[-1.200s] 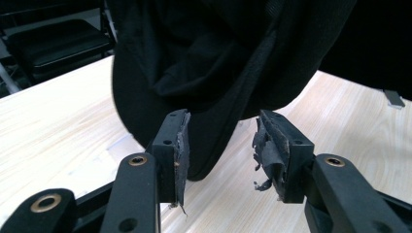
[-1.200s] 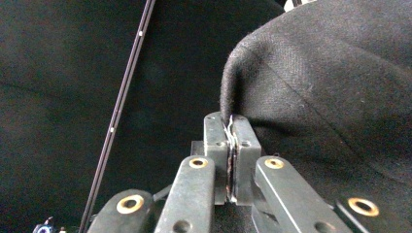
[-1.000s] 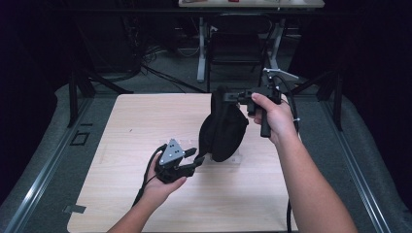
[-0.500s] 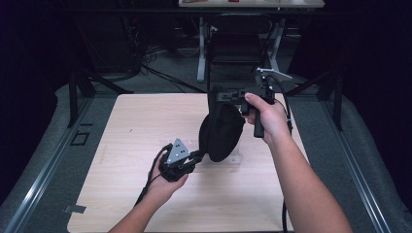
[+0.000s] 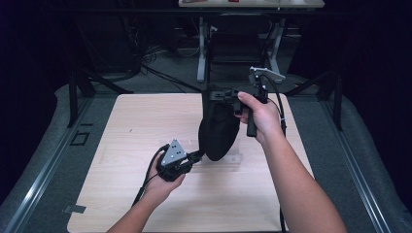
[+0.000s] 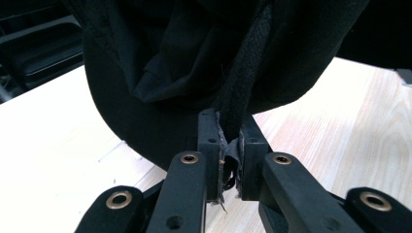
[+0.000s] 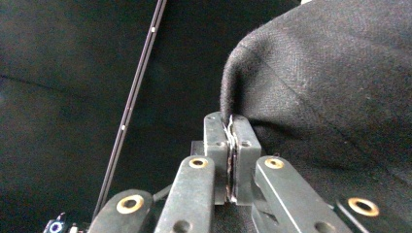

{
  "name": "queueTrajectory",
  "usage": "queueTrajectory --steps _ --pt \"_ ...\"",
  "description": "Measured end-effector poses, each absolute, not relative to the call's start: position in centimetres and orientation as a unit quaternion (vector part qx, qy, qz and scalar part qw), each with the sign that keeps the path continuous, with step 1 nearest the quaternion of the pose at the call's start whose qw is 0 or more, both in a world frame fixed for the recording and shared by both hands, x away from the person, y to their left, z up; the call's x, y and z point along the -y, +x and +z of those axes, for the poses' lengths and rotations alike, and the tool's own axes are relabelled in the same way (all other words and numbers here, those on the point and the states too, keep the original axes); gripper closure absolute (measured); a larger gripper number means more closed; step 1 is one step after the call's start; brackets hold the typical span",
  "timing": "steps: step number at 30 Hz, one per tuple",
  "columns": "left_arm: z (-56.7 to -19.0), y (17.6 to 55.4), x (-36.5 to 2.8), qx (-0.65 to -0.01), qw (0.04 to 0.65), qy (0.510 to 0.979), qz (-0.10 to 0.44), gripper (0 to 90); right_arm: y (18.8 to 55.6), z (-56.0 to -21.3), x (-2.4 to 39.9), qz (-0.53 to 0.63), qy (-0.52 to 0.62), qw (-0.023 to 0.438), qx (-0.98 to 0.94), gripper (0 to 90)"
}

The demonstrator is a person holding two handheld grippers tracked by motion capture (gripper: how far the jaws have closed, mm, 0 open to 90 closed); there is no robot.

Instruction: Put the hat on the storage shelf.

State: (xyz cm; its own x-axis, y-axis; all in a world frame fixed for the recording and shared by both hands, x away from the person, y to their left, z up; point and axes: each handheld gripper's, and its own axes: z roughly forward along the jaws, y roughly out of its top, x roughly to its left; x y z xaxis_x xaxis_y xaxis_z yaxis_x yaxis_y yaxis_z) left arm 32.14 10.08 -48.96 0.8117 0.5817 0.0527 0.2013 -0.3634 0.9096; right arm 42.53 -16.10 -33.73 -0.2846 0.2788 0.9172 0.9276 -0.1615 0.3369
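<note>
A black cloth bag [image 5: 218, 128] hangs above the middle of the wooden table [image 5: 121, 121]. My right gripper [image 5: 214, 95] holds it up by its top edge; in the right gripper view the jaws are shut on a fold of the black fabric [image 7: 311, 82]. My left gripper [image 5: 198, 156] is low at the bag's bottom. In the left gripper view its jaws are shut on a thick black woven cord [image 6: 245, 82] that runs down from the bag [image 6: 145, 97] and ends frayed between them.
Dark floor and grey rails [image 5: 43, 160] surround the table. Behind it stand a desk frame [image 5: 201, 48] and cables on the floor. Bare wood lies to the left and front of the bag.
The right hand has lifted the bag's top higher and slightly left. The bag now hangs longer and narrower. The left gripper stays at its bottom end.
</note>
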Motion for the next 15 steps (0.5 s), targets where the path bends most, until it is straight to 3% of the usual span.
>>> queueTrajectory --steps 15 --pt "-50.1 32.1 -11.2 -0.262 0.548 0.776 0.167 84.5 42.6 -33.6 13.9 -0.553 -0.515 0.297 0.584 88.7"
